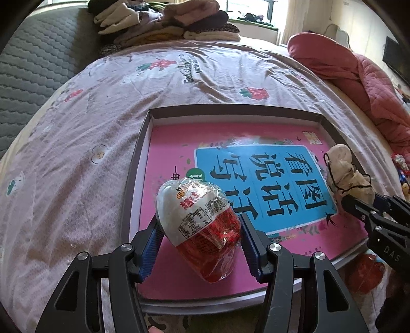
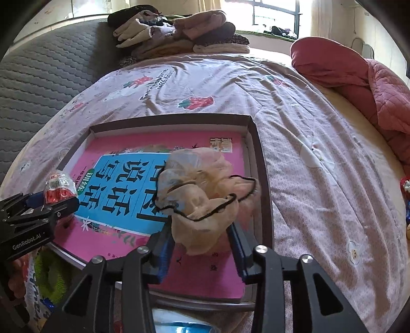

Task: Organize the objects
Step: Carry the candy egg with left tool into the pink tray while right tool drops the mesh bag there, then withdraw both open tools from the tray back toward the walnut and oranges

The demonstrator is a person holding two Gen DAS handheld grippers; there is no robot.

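Note:
A shallow dark box point(image 1: 230, 108) point(image 2: 166, 119) lies on the bed with a pink and blue book point(image 1: 179, 143) point(image 2: 115, 143) flat inside it. My left gripper point(image 1: 199, 219) point(image 2: 69, 202) is shut on a plastic-wrapped white and red snack packet point(image 1: 197, 205) point(image 2: 57, 188), held over the book's near left part. My right gripper point(image 2: 201, 228) point(image 1: 346, 202) stands open over the book's right side. A fluffy beige mesh scrunchie with a black edge point(image 2: 200, 189) point(image 1: 343, 176) sits between its jaws, loosely against the blue pads.
A floral pink bedsheet point(image 1: 77, 153) surrounds the box. Folded clothes point(image 1: 166, 23) are piled at the far end, a red quilt point(image 1: 358, 71) lies at the right, a grey quilted mattress point(image 1: 30, 64) at the left. Small colourful things point(image 2: 51, 276) lie by the box's near corner.

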